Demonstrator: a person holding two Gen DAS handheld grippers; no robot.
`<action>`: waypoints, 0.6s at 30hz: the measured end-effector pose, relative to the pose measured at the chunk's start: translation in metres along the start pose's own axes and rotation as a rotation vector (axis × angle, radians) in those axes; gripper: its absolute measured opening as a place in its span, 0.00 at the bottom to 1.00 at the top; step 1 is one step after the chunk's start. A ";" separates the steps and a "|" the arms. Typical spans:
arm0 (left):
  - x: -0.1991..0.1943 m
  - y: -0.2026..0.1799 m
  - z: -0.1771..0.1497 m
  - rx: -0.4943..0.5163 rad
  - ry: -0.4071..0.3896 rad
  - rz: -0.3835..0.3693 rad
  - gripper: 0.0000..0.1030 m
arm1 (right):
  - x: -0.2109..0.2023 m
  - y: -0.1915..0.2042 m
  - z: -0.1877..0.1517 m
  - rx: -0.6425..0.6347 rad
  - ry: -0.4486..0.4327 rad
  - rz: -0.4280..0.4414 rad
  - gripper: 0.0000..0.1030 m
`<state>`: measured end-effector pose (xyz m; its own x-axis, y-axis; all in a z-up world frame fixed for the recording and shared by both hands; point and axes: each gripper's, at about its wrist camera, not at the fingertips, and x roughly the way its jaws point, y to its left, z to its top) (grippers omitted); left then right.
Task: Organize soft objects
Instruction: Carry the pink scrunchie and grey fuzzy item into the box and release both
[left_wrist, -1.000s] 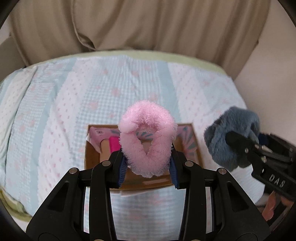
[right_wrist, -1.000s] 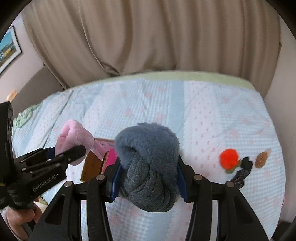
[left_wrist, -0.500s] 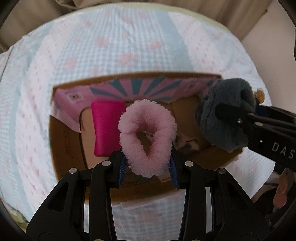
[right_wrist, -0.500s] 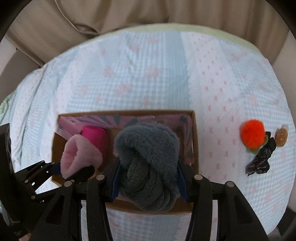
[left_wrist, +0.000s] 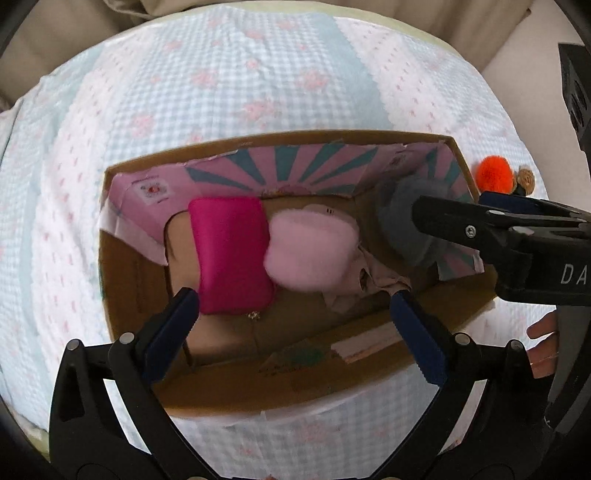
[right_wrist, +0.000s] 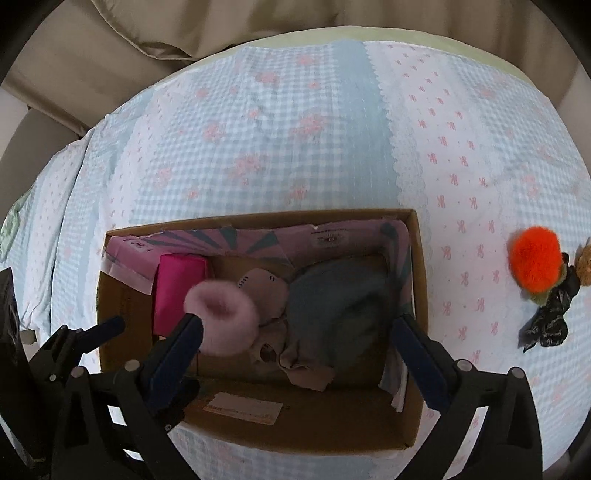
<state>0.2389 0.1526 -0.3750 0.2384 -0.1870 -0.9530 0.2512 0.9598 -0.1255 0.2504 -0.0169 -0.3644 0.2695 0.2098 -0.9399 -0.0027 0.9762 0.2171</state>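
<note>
Change: both tongs have let go since half a second ago; the pink and grey soft things now sit in the box.
Left tongs: spread wide, holding nothing, over the box's near side.
Right tongs: spread wide, holding nothing; in the left view the grey thing looks close behind one finger, contact unclear.
Pink fluff: blurred, mid-box, just right of the magenta pad.
Grey fluff: blurred, in the box's right half, beside beige cloth.
Box: cardboard, open, on the bed.
Outside: orange pompom and dark scrunchie, right of the box.
</note>
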 end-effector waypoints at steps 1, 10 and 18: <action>0.000 0.002 -0.001 -0.005 0.002 -0.001 1.00 | 0.000 0.001 -0.002 -0.002 0.002 -0.003 0.99; -0.017 0.005 -0.007 -0.027 -0.022 0.006 1.00 | -0.014 0.007 -0.006 -0.024 -0.032 -0.014 0.99; -0.055 0.005 -0.013 -0.040 -0.075 0.032 1.00 | -0.047 0.018 -0.009 -0.043 -0.086 -0.004 0.99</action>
<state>0.2153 0.1706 -0.3271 0.3156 -0.1701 -0.9335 0.2054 0.9727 -0.1078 0.2288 -0.0088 -0.3185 0.3516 0.2024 -0.9140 -0.0428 0.9788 0.2003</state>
